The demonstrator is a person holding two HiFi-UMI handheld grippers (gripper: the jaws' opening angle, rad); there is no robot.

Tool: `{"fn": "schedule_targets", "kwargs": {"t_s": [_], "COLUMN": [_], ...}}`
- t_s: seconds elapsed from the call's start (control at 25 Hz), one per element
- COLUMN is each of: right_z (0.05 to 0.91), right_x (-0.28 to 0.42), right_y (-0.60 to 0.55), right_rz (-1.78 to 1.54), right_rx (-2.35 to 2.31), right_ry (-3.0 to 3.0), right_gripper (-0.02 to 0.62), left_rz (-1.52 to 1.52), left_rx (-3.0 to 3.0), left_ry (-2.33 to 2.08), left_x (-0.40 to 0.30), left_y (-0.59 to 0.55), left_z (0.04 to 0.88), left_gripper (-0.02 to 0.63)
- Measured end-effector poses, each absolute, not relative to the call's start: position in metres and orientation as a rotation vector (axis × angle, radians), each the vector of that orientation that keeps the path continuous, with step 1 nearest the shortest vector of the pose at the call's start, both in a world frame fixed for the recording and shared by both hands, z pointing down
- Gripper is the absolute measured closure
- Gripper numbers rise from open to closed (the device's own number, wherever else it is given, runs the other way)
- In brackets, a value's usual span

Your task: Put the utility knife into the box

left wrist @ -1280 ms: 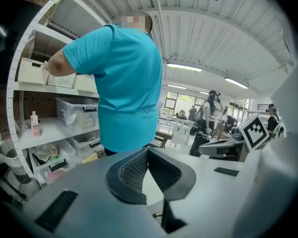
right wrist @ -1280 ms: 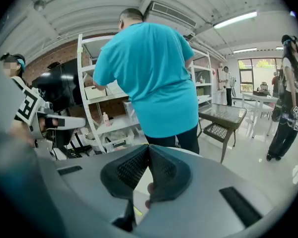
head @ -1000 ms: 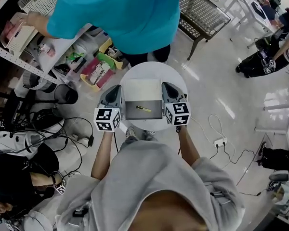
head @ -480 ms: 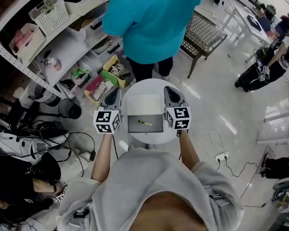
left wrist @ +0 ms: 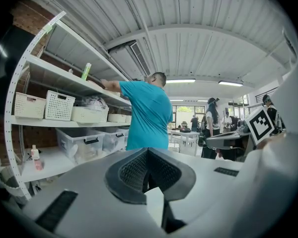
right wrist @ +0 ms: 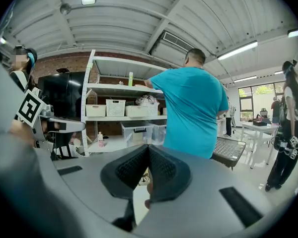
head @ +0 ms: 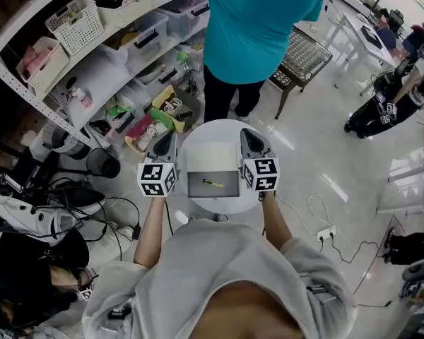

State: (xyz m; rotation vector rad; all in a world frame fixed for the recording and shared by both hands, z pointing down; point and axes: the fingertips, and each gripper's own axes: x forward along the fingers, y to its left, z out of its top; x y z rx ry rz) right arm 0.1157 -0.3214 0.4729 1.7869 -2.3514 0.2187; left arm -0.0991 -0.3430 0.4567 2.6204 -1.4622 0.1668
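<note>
Utility knife (head: pixel 213 183) is seen lying inside the open grey box (head: pixel 198 188) on the round white bench (head: pixel 213 126). Left gripper (head: pixel 170 134) is held just beside the box's left edge, right gripper (head: pixel 246 133) beside its right. Both grippers' fingers (left wrist: pixel 131 172) are pressed together, nothing gripped. A person in a teal shirt (head: pixel 261 20) is seen beyond the bench.

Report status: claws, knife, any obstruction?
Left claw shut, empty; right claw shut, empty, flanking the open grey box. Slim yellow utility knife lies inside it. Nothing blocking on the round white table.
</note>
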Motion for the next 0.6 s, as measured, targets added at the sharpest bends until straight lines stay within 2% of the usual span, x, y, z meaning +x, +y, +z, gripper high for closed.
{"fn": "schedule_targets", "kwargs": {"t_s": [0.6], "right_z": [0.4786], "right_x": [0.1104], "right_y": [-0.3182], "right_rz": [0.231], "right_rx": [1.764], "right_ry": [-2.341], "right_gripper": [0.566], "left_rz": [0.174], "left_rx": [2.613], "left_ry": [-1.464], "left_x": [-0.1037], "left_y": [-0.3420], "left_z": [0.4592], "left_gripper": [0.586]}}
